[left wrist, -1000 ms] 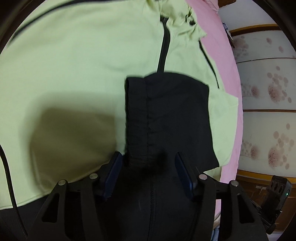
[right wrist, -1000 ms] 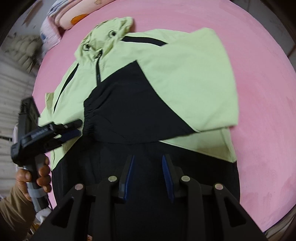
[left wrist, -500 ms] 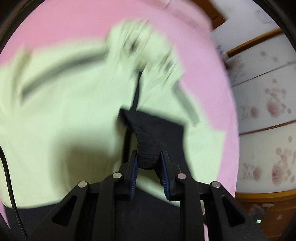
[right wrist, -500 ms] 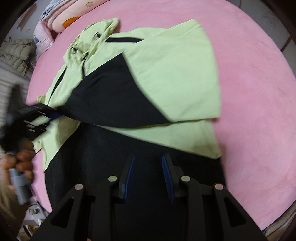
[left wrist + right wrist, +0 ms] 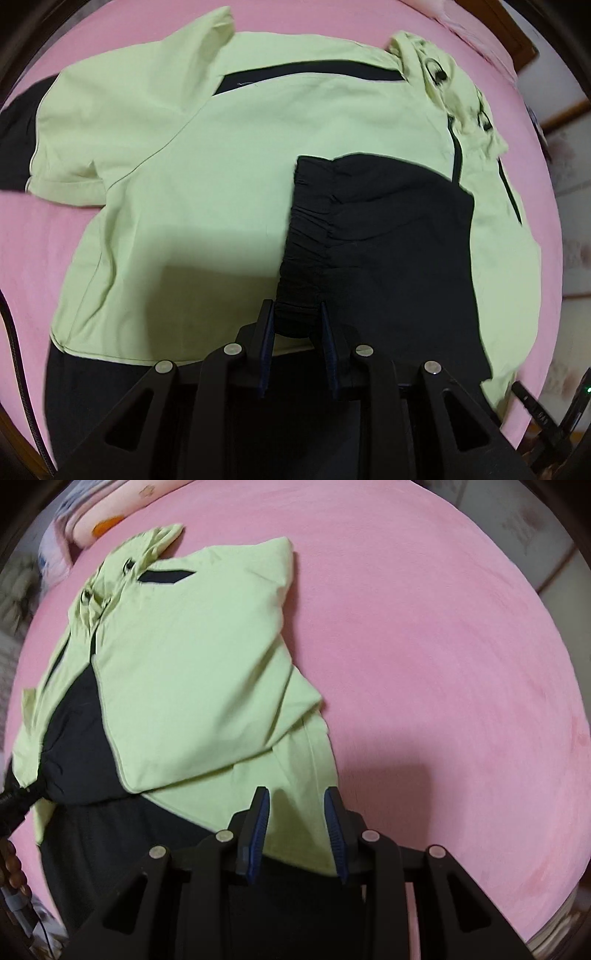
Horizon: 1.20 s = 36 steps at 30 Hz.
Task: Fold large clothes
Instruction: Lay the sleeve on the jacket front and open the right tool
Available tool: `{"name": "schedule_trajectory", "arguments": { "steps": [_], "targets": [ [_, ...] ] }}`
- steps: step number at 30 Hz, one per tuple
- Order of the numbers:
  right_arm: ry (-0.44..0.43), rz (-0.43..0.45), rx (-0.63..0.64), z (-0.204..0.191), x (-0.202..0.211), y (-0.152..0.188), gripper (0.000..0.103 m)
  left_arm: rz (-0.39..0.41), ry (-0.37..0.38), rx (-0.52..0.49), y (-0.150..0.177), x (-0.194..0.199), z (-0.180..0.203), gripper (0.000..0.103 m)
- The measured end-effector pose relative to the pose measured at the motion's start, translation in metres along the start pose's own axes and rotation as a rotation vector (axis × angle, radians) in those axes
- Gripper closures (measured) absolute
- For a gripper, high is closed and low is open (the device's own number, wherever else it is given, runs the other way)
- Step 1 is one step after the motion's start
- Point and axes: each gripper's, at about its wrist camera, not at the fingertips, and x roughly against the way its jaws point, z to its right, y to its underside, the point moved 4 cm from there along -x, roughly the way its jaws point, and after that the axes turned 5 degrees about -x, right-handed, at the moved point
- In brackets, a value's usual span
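A light green and black jacket (image 5: 207, 177) lies on a pink bed (image 5: 40, 251), collar at the far side. Its black sleeve (image 5: 388, 236) is folded across the chest. My left gripper (image 5: 295, 314) is shut on the gathered black cuff (image 5: 299, 295) of that sleeve and holds it over the jacket. In the right wrist view the jacket (image 5: 192, 672) lies at the left with a green sleeve folded over it. My right gripper (image 5: 295, 801) is open and empty, above the jacket's green lower part near the black hem (image 5: 122, 842).
The pink bed (image 5: 443, 664) spreads wide to the right of the jacket. A pillow or folded bedding (image 5: 99, 520) lies at the far left corner. A papered wall with wooden trim (image 5: 569, 147) stands past the bed's right side.
My left gripper closed on the black cuff and pulled back and up with it. My right gripper moved right, from over the black hem to the green lower part.
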Motion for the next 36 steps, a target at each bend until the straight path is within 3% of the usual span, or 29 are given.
{"name": "schedule_trajectory", "arguments": {
  "steps": [5, 7, 8, 10, 14, 17, 19, 21, 23, 25, 27, 31, 32, 34, 35, 36],
  "targets": [
    [0.013, 0.032, 0.051, -0.016, -0.008, -0.020, 0.072, 0.151, -0.004, -0.066, -0.032, 0.027, 0.030, 0.080],
    [0.044, 0.043, 0.051, -0.018, -0.013, -0.028, 0.072, 0.195, -0.042, -0.105, -0.046, 0.033, 0.035, 0.080],
    [0.104, 0.031, 0.034, -0.015, -0.019, -0.031, 0.073, 0.204, -0.078, -0.115, -0.052, 0.030, 0.035, 0.080],
    [0.112, 0.011, -0.006, -0.011, -0.023, -0.034, 0.072, 0.184, -0.120, -0.120, -0.056, 0.021, 0.028, 0.079],
    [0.059, 0.012, -0.072, -0.003, -0.010, -0.032, 0.072, 0.047, -0.146, -0.100, -0.039, -0.007, 0.011, 0.074],
    [0.031, 0.041, -0.068, -0.004, 0.006, -0.030, 0.072, 0.072, -0.152, -0.093, -0.032, 0.006, 0.014, 0.070],
    [-0.013, 0.061, -0.060, -0.011, 0.018, -0.031, 0.072, 0.132, -0.175, -0.089, -0.033, 0.024, 0.019, 0.069],
    [-0.054, 0.078, -0.034, -0.025, 0.025, -0.036, 0.072, 0.241, -0.199, -0.086, -0.035, 0.053, 0.030, 0.056],
    [-0.099, 0.088, 0.012, -0.048, 0.028, -0.039, 0.072, 0.345, -0.206, -0.087, -0.037, 0.075, 0.041, 0.033],
    [-0.129, 0.085, 0.054, -0.067, 0.026, -0.044, 0.072, 0.385, -0.163, -0.110, -0.043, 0.091, 0.046, 0.025],
    [-0.146, 0.081, 0.112, -0.095, 0.017, -0.046, 0.072, 0.333, -0.113, -0.193, -0.048, 0.073, 0.067, 0.025],
    [-0.135, 0.051, 0.214, -0.127, -0.015, -0.041, 0.072, 0.186, -0.168, -0.297, -0.044, 0.010, 0.081, 0.027],
    [-0.100, 0.051, 0.223, -0.127, -0.024, -0.043, 0.073, 0.145, -0.196, -0.295, -0.044, -0.006, 0.078, 0.028],
    [0.054, 0.078, 0.220, -0.107, -0.041, -0.049, 0.075, 0.065, -0.294, -0.260, -0.047, -0.036, 0.059, 0.027],
    [0.089, 0.087, 0.197, -0.095, -0.045, -0.052, 0.075, 0.051, -0.280, -0.231, -0.049, -0.043, 0.051, 0.020],
    [0.082, 0.087, 0.149, -0.076, -0.049, -0.056, 0.083, 0.054, -0.257, -0.202, -0.052, -0.043, 0.045, 0.018]
  ]
}}
